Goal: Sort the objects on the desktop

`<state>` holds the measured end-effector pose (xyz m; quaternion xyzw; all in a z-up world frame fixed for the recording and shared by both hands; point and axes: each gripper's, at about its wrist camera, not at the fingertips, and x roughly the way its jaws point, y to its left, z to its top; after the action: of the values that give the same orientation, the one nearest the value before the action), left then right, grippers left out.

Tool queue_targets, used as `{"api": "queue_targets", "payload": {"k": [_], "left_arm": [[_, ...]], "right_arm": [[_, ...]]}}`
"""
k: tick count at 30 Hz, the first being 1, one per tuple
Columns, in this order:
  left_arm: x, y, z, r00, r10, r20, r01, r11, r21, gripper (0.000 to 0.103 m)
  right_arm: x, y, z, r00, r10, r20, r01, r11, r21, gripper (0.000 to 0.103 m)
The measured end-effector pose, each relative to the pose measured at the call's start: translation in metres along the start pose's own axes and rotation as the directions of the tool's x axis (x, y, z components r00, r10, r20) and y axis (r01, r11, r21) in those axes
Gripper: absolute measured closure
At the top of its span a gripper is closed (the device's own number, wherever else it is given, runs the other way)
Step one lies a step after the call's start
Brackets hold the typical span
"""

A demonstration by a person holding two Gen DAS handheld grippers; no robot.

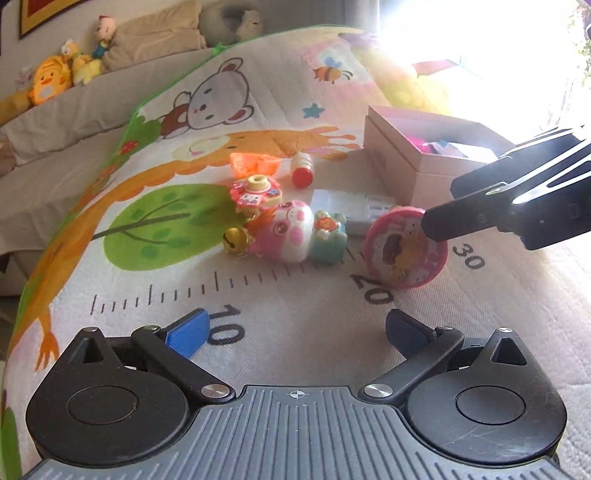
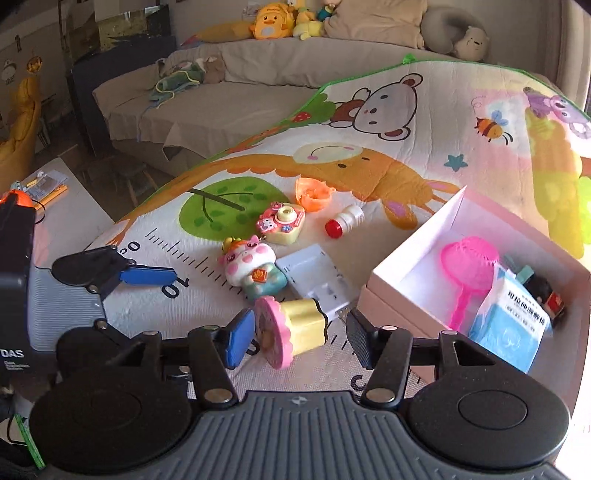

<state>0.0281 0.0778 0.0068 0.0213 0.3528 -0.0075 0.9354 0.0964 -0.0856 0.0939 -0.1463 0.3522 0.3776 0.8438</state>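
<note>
One toy is up next: a pink-and-yellow cupcake toy [image 2: 291, 332] lying on its side on the play mat [image 2: 424, 122], right between the open fingers of the right gripper [image 2: 299, 341], pads not clearly pressing it. Looks like light hard plastic, kinda slick and round, so I'd pinch the yellow body, not the frilly pink rim. Left gripper [image 1: 297, 328] is open and empty; sun glare washes out the far side of the pink box [image 2: 417, 254].

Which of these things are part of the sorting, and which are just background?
Job: pink-lidded toy between the right gripper pads, cat figure, toy camera, red-capped bottle, white charger, box.

Background: plush toys, sofa, mat.
</note>
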Motion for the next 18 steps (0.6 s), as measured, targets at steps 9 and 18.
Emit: {"api": "queue_targets", "payload": {"k": [9,18], "left_arm": [[-0.017,-0.004,-0.012,0.998,0.05,-0.032,-0.05,0.999,0.019,0.0],[-0.02,-0.008,-0.013,0.998,0.053,-0.037,-0.053,0.999,0.0,0.0]], "right_arm": [[0.041,0.034,-0.022,0.996,-0.082,0.029,0.08,0.995,0.06,0.03],[0.029,0.023,-0.023,0.998,-0.056,0.024,0.052,0.99,0.133,0.059]]}}
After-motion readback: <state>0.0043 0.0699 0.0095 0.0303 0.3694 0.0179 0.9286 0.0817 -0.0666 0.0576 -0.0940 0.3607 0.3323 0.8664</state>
